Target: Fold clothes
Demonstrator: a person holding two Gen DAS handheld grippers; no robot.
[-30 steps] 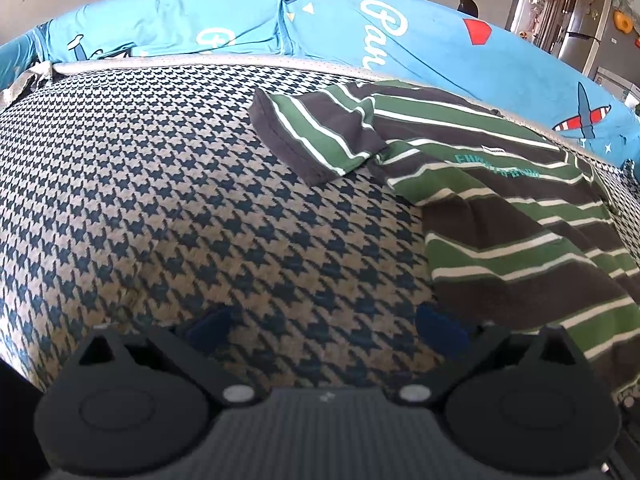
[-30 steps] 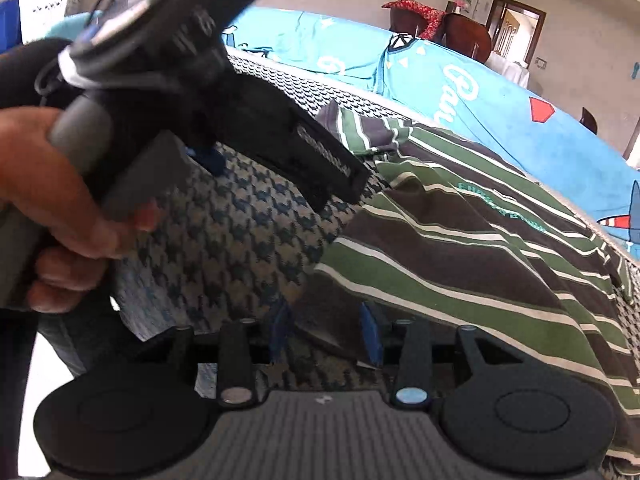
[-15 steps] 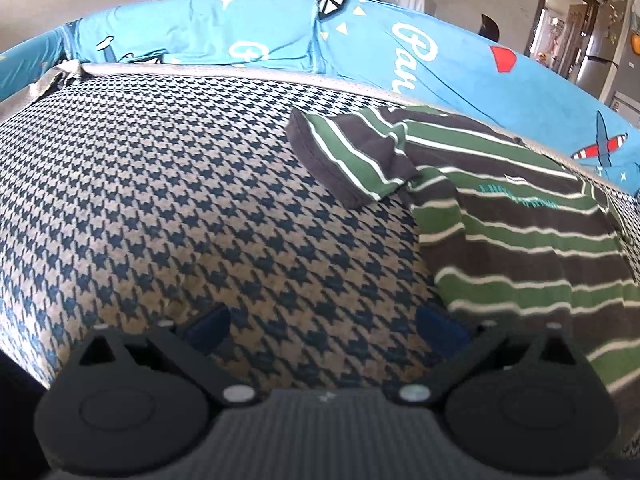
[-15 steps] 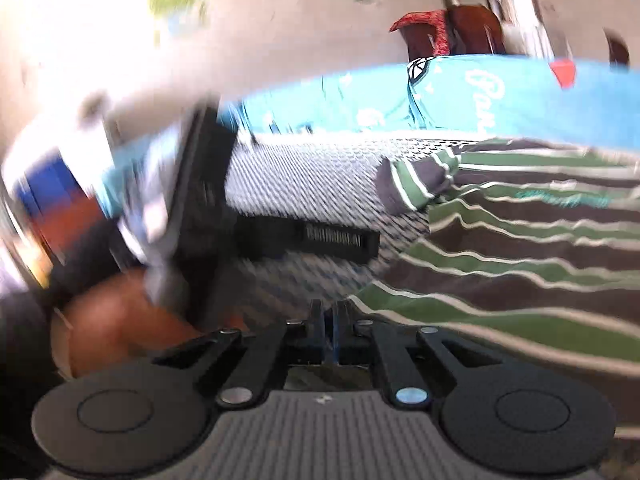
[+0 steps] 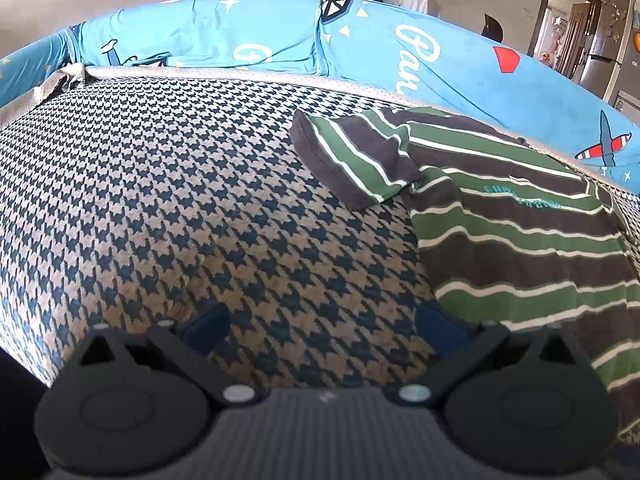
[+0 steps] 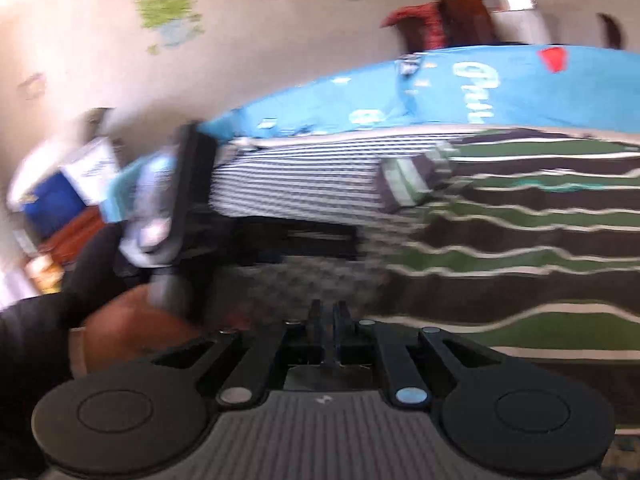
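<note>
We have barely begun: the striped shirt (image 5: 520,232) lies unfolded at the right of the frame, our right gripper (image 6: 329,320) clamped, seemingly on its hem, left gripper (image 5: 320,320) wide and empty

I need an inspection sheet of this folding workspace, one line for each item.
Surface: houndstooth cover, no folds showing.
Job's things: one green-striped shirt spread on the cover, its sleeve sticking out sideways.
Clutter: nothing seen.
Grippers: left gripper open over bare cover; right gripper fingers together at the shirt's near edge, blur hides any pinched cloth.
Cables: nothing seen.
Surroundings: blue printed sheet behind the cover; doorway beyond.
</note>
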